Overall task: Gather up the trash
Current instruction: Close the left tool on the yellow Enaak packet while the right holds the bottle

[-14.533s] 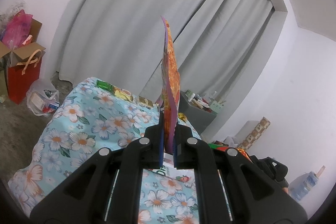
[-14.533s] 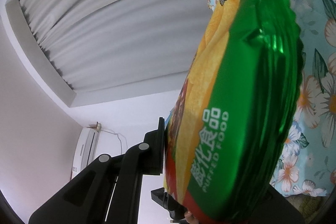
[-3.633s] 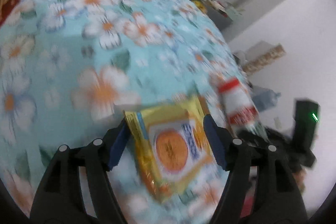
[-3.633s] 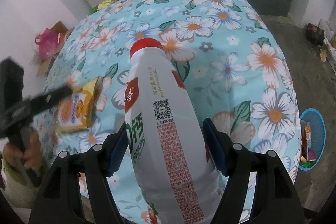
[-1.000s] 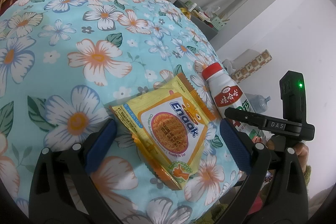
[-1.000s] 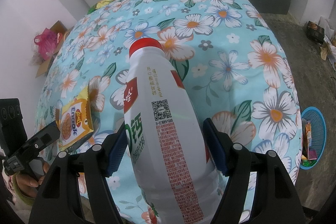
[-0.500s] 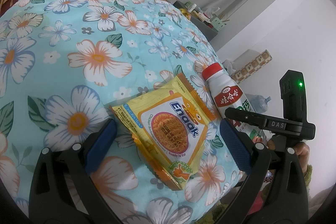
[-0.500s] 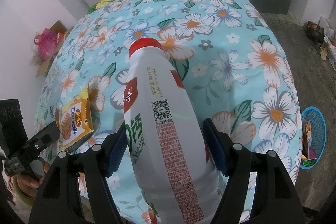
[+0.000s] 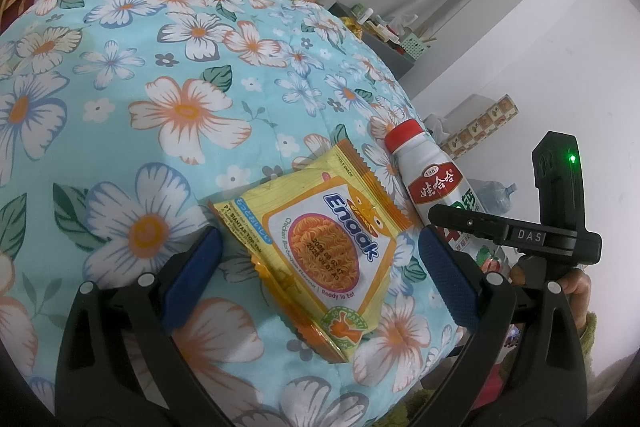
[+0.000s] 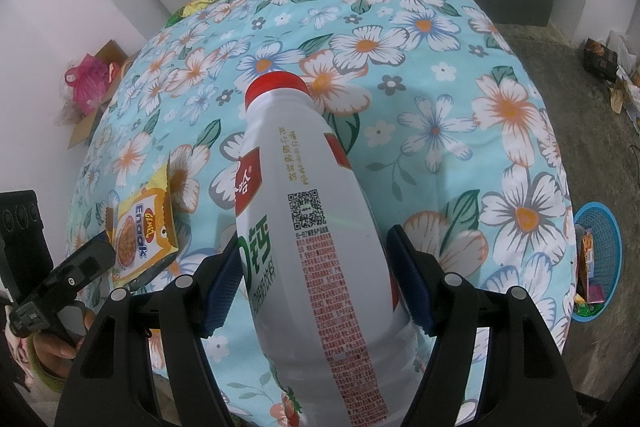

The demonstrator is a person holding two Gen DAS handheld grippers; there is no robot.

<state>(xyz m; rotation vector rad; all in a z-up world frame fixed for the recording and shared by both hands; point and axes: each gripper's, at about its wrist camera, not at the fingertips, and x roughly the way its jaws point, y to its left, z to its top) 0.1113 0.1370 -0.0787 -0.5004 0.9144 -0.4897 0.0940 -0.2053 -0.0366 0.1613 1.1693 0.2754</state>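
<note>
Two jaws: left gripper (image 9: 320, 259) wide around noodle packet (image 9: 320, 247); right gripper (image 10: 316, 275) clamps bottle (image 10: 316, 247); wrappers fill blue basket (image 10: 612, 227).

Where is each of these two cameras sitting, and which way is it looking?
Left wrist view: on the left hand-held gripper, looking down at the yellow noodle packet between its open fingers; the other hand shows.
Right wrist view: on the right hand-held gripper, looking steeply down along the white bottle between its pads; the blue basket stands on the floor.
Shared: packet, bottle, floral bedspread, each other's gripper.
</note>
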